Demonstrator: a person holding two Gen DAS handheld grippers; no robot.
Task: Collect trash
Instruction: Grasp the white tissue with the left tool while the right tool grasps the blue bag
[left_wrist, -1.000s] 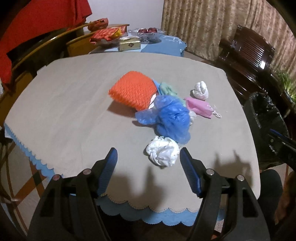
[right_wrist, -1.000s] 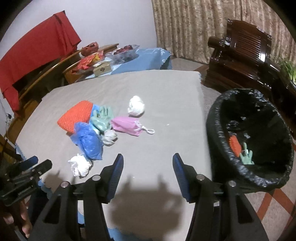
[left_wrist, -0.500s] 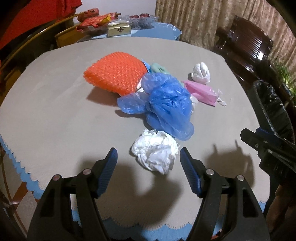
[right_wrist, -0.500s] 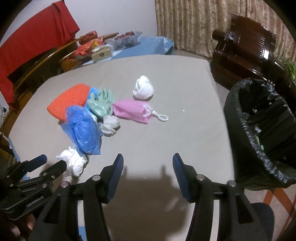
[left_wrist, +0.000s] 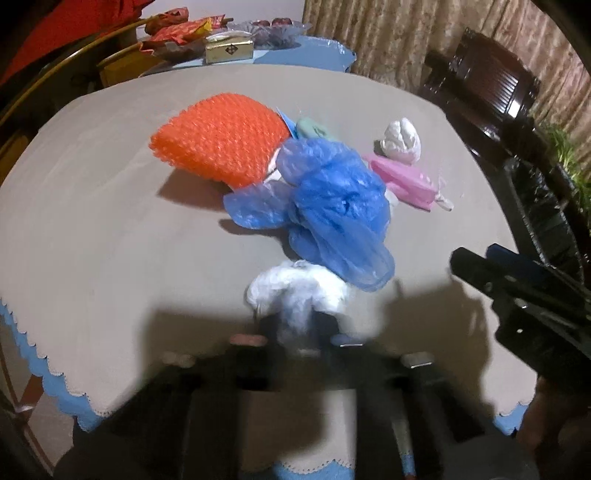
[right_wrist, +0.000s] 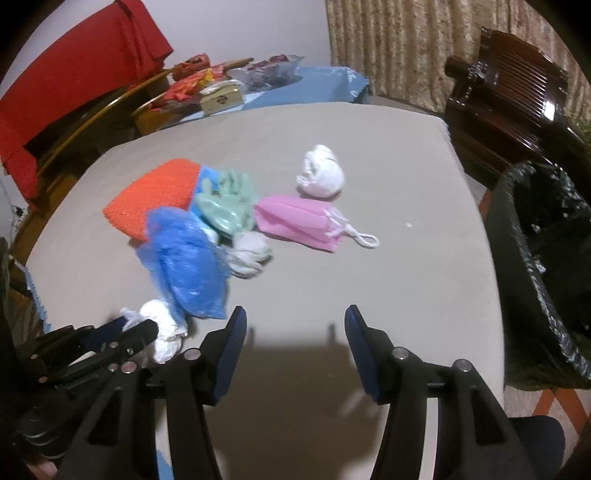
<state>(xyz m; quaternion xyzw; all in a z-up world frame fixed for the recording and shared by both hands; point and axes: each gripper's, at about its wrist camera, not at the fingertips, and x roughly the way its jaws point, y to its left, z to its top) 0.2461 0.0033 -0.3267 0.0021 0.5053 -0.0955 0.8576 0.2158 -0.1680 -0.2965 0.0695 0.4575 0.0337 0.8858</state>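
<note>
Trash lies in a heap on the grey tablecloth (left_wrist: 92, 229): an orange mesh pad (left_wrist: 221, 147), a blue plastic bag (left_wrist: 332, 206), a green glove (right_wrist: 227, 206), a pink mask (right_wrist: 299, 221), a white wad (right_wrist: 321, 173) at the back and a small white wad (right_wrist: 249, 254). My left gripper (left_wrist: 295, 328) is blurred and shut on a crumpled white wad (left_wrist: 295, 291) at the near edge; the grip also shows in the right wrist view (right_wrist: 162, 328). My right gripper (right_wrist: 293, 332) is open and empty above bare cloth.
A black-lined trash bin (right_wrist: 546, 266) stands beside the table's right edge. A dark wooden chair (right_wrist: 509, 96) is behind it. A blue side table (right_wrist: 295, 85) with snack packs and a box sits at the back. A red cloth (right_wrist: 74, 85) hangs at the left.
My left gripper moved forward over the near white wad and closed on it. My right gripper moved forward and left over the table, staying open.
</note>
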